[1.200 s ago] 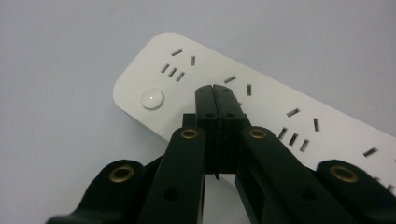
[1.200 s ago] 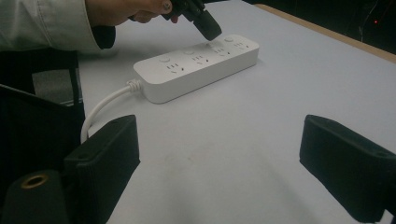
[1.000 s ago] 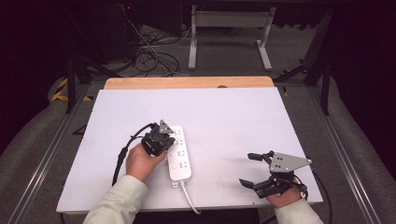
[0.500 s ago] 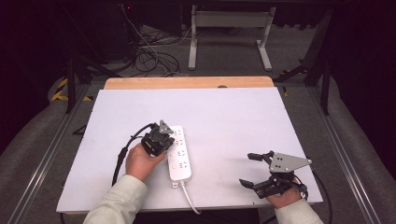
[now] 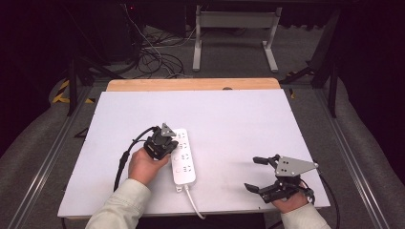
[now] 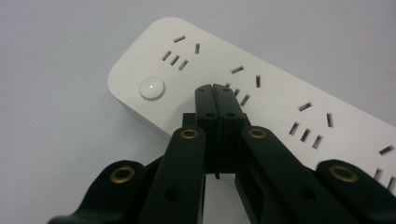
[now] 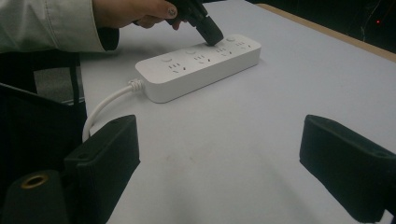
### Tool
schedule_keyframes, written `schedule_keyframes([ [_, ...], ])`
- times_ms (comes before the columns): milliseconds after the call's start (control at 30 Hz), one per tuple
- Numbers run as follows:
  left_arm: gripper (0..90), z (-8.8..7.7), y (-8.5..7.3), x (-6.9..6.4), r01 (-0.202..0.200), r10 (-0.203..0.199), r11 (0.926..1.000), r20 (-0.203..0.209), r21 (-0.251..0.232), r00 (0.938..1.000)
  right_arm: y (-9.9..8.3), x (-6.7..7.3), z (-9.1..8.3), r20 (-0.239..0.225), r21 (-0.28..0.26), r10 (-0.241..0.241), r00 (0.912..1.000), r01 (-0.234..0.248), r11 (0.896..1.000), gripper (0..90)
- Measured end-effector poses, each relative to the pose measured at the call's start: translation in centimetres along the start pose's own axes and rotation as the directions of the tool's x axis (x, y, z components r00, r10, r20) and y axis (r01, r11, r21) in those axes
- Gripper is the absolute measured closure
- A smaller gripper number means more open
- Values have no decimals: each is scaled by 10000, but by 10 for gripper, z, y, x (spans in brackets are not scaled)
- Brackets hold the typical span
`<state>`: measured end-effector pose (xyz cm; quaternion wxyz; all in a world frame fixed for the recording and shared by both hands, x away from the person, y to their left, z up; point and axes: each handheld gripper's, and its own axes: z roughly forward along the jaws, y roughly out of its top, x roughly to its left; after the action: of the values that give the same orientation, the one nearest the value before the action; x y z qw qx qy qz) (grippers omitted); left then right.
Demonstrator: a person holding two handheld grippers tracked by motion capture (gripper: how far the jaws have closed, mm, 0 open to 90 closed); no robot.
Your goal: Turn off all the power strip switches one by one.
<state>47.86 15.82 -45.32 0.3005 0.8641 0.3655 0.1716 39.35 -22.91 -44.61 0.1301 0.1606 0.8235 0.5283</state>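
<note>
A white power strip (image 5: 184, 160) lies on the white table (image 5: 239, 124), its cord (image 5: 193, 205) running off the front edge. My left gripper (image 5: 173, 147) is shut with nothing between its jaws. Its joined tips (image 6: 215, 91) point down onto the strip's top (image 6: 280, 88), just beside a round white button (image 6: 152, 88). In the right gripper view the left gripper (image 7: 212, 37) meets the strip (image 7: 201, 63) near its far end. Near the front right corner, my right gripper (image 5: 255, 174) stands open and empty, facing the strip (image 7: 219, 154).
A wooden board edge (image 5: 191, 84) borders the table's far side. Metal rails (image 5: 351, 162) run along both sides. Cables (image 5: 157, 57) and a grey stand (image 5: 234, 33) sit on the floor beyond. The strip's cord (image 7: 100, 112) curves toward the front edge.
</note>
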Motion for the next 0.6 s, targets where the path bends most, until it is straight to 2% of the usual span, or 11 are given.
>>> schedule_keyframes([
  [433,900,0,-1,-1,90,-90,10000,-69,-2,9999,0,0,1,7,13,-9,10000,9,10000,124],
  [600,900,0,-3,1,287,-286,9995,128,-119,9995,0,0,1,23,28,-8,10000,8,10000,123],
])
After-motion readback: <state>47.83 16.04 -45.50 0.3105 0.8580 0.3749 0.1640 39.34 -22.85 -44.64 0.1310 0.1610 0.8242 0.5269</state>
